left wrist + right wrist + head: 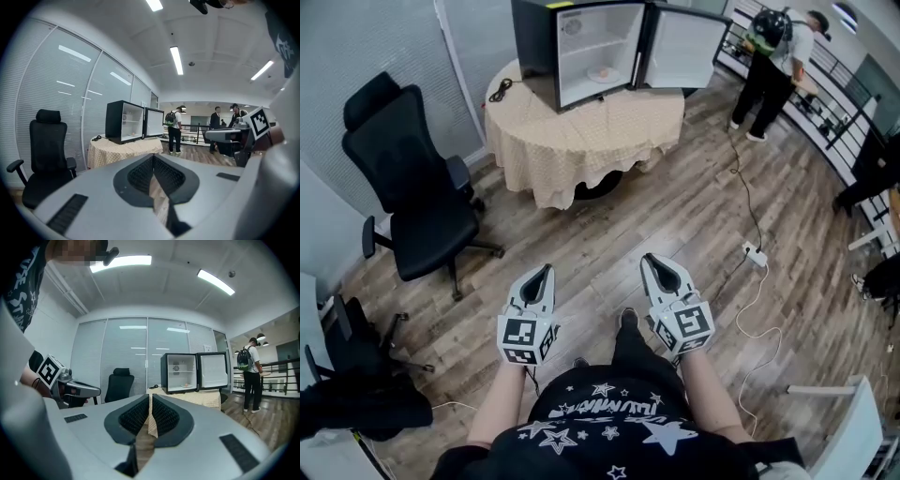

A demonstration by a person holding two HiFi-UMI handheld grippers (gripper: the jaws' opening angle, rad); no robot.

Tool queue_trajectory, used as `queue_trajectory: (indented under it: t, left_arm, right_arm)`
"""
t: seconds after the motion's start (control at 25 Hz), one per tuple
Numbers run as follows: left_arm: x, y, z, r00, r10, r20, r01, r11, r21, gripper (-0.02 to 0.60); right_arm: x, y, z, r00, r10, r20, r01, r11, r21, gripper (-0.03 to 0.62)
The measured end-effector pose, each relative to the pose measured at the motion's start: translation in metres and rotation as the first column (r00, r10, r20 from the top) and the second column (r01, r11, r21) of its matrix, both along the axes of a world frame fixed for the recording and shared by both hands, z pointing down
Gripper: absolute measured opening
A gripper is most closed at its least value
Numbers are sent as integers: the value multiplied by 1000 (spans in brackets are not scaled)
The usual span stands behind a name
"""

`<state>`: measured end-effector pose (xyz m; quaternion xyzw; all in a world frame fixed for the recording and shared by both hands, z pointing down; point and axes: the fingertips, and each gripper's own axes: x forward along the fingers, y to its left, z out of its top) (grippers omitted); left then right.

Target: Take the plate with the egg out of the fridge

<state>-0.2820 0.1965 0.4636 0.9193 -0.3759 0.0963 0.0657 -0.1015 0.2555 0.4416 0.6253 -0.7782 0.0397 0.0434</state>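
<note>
A small black fridge stands with its door swung open on a round table across the room. On its lower shelf lies a plate with an egg, also seen as plate and plate in the gripper views. My left gripper and right gripper are held low in front of my body, side by side, far from the fridge. Both point toward it. Each has its jaws shut with nothing between them, as the left gripper and right gripper show.
A black office chair stands left of the table. A person with a backpack stands by a railing at the far right. A power strip and white cable lie on the wood floor to the right. A black cable rests on the tablecloth.
</note>
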Motion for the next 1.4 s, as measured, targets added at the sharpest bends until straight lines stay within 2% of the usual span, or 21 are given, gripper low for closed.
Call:
queue_trajectory:
  t: [0.24, 0.52, 0.84, 1.16, 1.4]
  left_arm:
    - [29, -30, -2, 999, -37, 21, 37, 999, 24, 9]
    - [83, -76, 1, 995, -64, 70, 62, 998, 29, 9]
    - [147, -108, 3, 996, -67, 54, 67, 998, 9, 9]
    - [181, -141, 7, 988, -146, 39, 147, 989, -21, 9]
    - [210, -142, 10, 982, -183, 42, 184, 983, -23, 9]
  right_arm:
    - [35, -38, 10, 999, -24, 35, 24, 1000, 4, 37]
    - [97, -95, 16, 995, -32, 91, 32, 999, -1, 38]
    - [162, -138, 34, 989, -36, 146, 45, 997, -62, 38]
    - [217, -162, 44, 985, -63, 160, 78, 993, -84, 38]
    - [260, -165, 51, 980, -62, 189, 81, 992, -93, 38]
